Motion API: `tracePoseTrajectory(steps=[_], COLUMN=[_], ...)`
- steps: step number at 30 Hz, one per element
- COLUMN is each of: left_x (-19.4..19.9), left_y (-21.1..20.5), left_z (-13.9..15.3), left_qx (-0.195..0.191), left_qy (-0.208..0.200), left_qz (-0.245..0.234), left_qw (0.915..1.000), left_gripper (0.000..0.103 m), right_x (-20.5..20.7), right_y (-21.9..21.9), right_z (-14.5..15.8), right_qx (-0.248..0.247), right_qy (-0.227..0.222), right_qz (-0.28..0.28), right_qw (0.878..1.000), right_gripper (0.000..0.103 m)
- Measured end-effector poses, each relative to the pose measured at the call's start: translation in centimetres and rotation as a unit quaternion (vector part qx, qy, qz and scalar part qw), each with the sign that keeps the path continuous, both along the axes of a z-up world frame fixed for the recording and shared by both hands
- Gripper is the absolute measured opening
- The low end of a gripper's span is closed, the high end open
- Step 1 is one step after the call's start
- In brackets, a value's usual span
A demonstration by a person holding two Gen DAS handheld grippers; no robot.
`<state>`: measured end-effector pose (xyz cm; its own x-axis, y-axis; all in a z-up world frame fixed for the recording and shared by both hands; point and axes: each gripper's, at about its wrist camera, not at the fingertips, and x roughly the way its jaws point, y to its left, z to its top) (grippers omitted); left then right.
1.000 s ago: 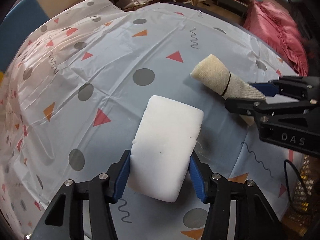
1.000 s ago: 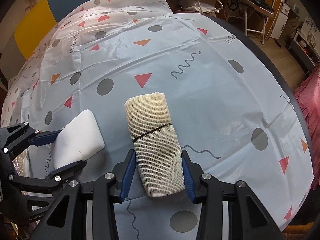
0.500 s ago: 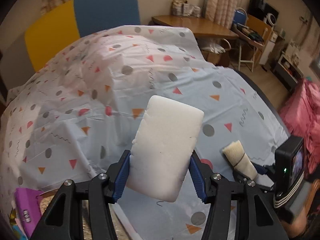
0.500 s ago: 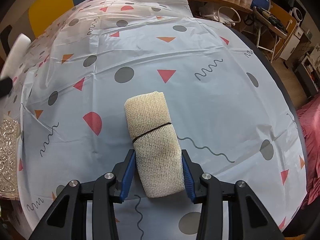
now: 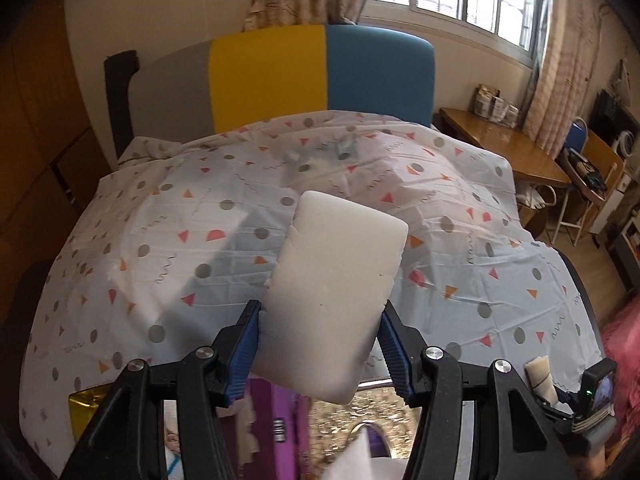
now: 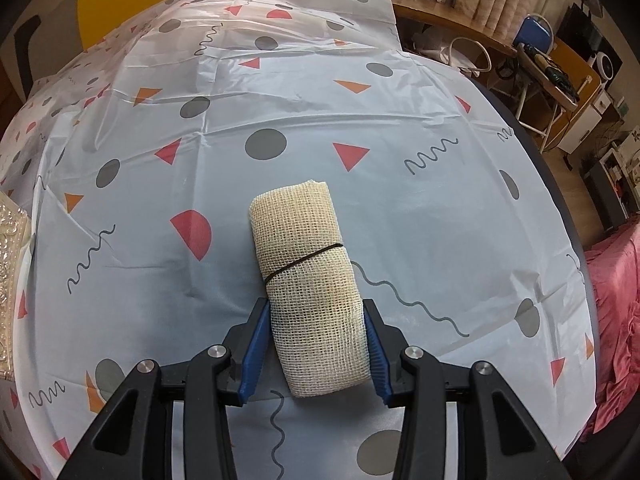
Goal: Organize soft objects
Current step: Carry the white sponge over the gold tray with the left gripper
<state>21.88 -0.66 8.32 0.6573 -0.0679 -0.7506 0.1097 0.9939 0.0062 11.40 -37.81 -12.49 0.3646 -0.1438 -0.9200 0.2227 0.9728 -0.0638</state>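
My left gripper [image 5: 320,344] is shut on a white foam block [image 5: 334,296], held up in the air above the near edge of the patterned tablecloth [image 5: 200,248]. The block stands on end and tilts slightly right. My right gripper [image 6: 316,344] is shut on a beige gauze roll [image 6: 310,280] bound by a thin black band, just over the tablecloth [image 6: 400,208]. In the left wrist view the gauze roll [image 5: 540,376] and the right gripper [image 5: 560,396] show small at the lower right.
A silvery embossed box [image 5: 360,424] with purple items [image 5: 276,420] lies below the left gripper; its edge [image 6: 8,248] shows at the right view's left. A headboard [image 5: 280,80] stands behind. A wooden desk [image 5: 500,148] and pink bedding [image 6: 616,320] lie to the right.
The left gripper has risen and swung away to the left with the foam block, now over the silvery box. The right gripper has shifted only slightly, still holding the gauze roll.
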Motion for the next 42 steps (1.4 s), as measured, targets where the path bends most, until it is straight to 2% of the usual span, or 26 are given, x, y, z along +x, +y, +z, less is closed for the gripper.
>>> tracePoseTrajectory(steps=[6,13,20,23,24,29,33,36,42], left_x=[-2.4,-7.9,-14.7,-17.7,-18.6,-20.8,-20.0,-19.0,-19.5], left_y=[9.9,20.0,27.8,30.4,30.9,31.4,30.3,30.2,29.6], left_z=[0.1,-2.7,-7.3,-9.7,-10.5,-13.7,-15.6,-16.7,-17.5], left_qx=[0.002,-0.021,-0.075,-0.103,-0.111,-0.128,-0.115,-0.100,-0.071], left_qy=[-0.014,-0.005,0.021,0.033,0.038,0.064,0.080,0.090,0.077], left_qz=[0.068,0.137,0.207,0.244,0.253,0.264,0.255,0.262,0.267], left_qw=[0.9976,0.9904,0.9751,0.9637,0.9603,0.9539,0.9568,0.9556,0.9579], left_gripper=[0.058,0.058,0.058,0.058,0.058,0.058,0.060,0.063,0.075], right_x=[0.0,-0.3,-0.5,-0.5,-0.5,-0.5,-0.5,-0.5,-0.3], right_y=[0.8,1.7,2.0,2.1,2.1,2.1,2.4,2.4,3.1], right_z=[0.2,0.3,0.3,0.3,0.3,0.2,0.1,0.1,0.1], right_qx=[-0.026,-0.054,-0.064,-0.066,-0.067,-0.072,-0.082,-0.085,-0.101], right_qy=[0.000,-0.004,-0.004,-0.004,-0.004,-0.005,-0.004,-0.003,0.007], right_qz=[0.011,0.023,0.025,0.026,0.026,0.029,0.030,0.029,0.019], right_qw=[1.000,0.998,0.998,0.997,0.997,0.997,0.996,0.996,0.995], right_gripper=[0.044,0.044,0.044,0.044,0.044,0.044,0.044,0.044,0.043])
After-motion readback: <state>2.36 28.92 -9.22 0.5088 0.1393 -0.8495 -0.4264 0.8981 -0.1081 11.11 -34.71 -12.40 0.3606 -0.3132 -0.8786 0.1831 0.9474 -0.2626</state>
